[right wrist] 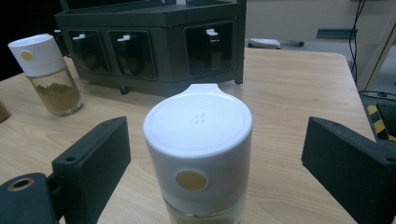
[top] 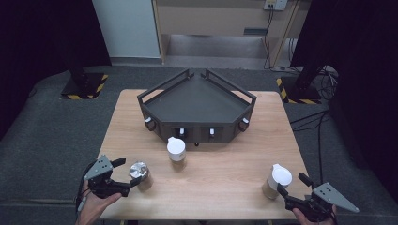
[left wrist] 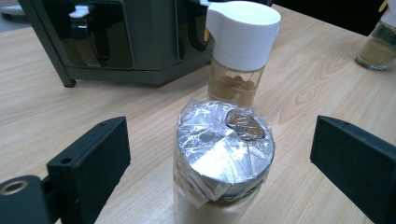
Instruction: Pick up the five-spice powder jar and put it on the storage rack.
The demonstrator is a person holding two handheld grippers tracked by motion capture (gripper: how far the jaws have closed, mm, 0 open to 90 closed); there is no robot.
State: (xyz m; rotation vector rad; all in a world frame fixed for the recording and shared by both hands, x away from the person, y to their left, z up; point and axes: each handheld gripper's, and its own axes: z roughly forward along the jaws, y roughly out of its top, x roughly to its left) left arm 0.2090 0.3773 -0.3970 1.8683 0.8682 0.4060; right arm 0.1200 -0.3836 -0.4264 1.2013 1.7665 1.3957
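High view: at the near edge of the wooden desk (top: 211,187) we see 2 hand-held grippers. The left gripper (top: 126,174) sits at the near left corner with its fingers spread apart on either side of a foil-topped jar (top: 140,174); the right gripper (top: 292,189) sits at the near right corner, fingers likewise parted, just behind a white-capped jar (top: 278,181).

In the left gripper view we find the foil-topped jar (left wrist: 223,154) standing upright between the 2 black fingers (left wrist: 93,161), with clear gaps on both sides, so nothing is gripped. Its crinkled foil lid has a small torn hole near the far edge.

In the right gripper view the white-capped jar (right wrist: 200,154) stands between the open fingers (right wrist: 91,163), untouched by either; a round tan dot marks the front of its cap, and a tab juts from the far rim.

Farther in, near the desk's middle, we note a 3rd jar (top: 177,152) with a white cap and brown powder inside, seen also in the left gripper view (left wrist: 240,51) and the right gripper view (right wrist: 46,74).

Farthest, a dark angular rack (top: 197,108) occupies the back of the desk, its front face holding several small compartments with white-tipped items inside.
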